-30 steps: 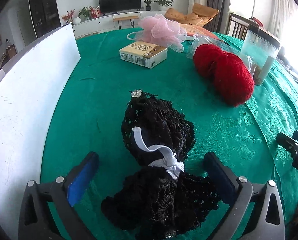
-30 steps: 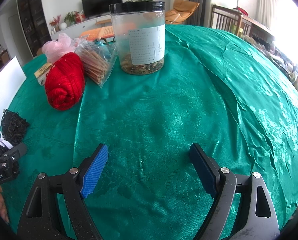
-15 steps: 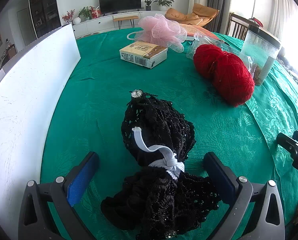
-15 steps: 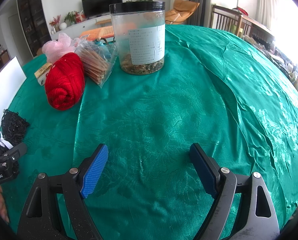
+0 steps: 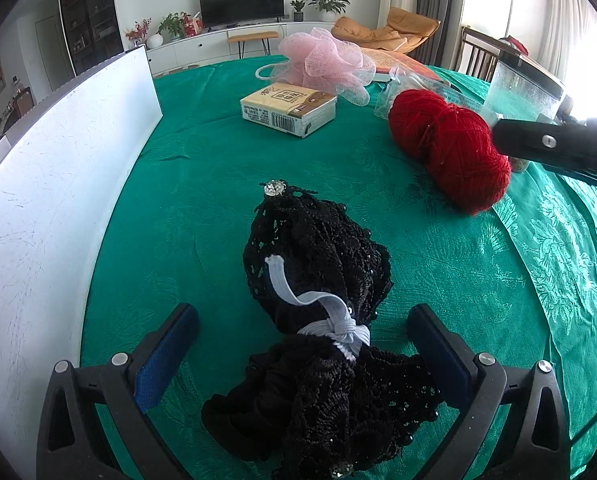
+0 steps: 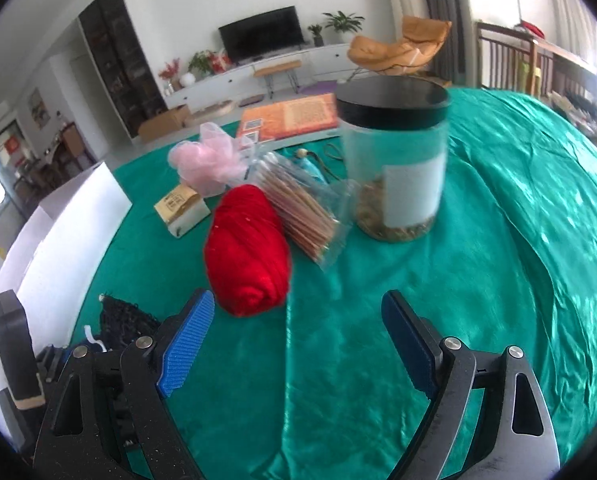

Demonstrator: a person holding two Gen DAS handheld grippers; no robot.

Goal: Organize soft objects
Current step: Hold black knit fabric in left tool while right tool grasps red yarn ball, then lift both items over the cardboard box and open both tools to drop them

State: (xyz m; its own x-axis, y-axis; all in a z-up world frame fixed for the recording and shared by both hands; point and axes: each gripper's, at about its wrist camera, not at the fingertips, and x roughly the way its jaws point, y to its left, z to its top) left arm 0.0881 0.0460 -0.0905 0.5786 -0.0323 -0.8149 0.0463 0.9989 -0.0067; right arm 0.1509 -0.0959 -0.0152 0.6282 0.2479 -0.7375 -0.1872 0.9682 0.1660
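Green patterned cloth (image 5: 202, 184) is spread over the table, with a white board (image 5: 58, 184) stood along its left side. A black lace bundle (image 5: 318, 320), tied with a white band (image 5: 330, 320), is seen lying between the spread fingers of the left gripper (image 5: 298, 344), untouched by either pad. The right gripper (image 6: 298, 336) is held with its fingers wide apart above bare cloth, just in front of a red ball of yarn (image 6: 248, 252), beside which a bag of sticks (image 6: 302, 212), a lidded jar (image 6: 394, 160), a pink mesh puff (image 6: 206, 160) and a tissue pack (image 5: 288, 109) are set.

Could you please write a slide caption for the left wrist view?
Open left gripper straddles a black lace bundle on the green tablecloth.
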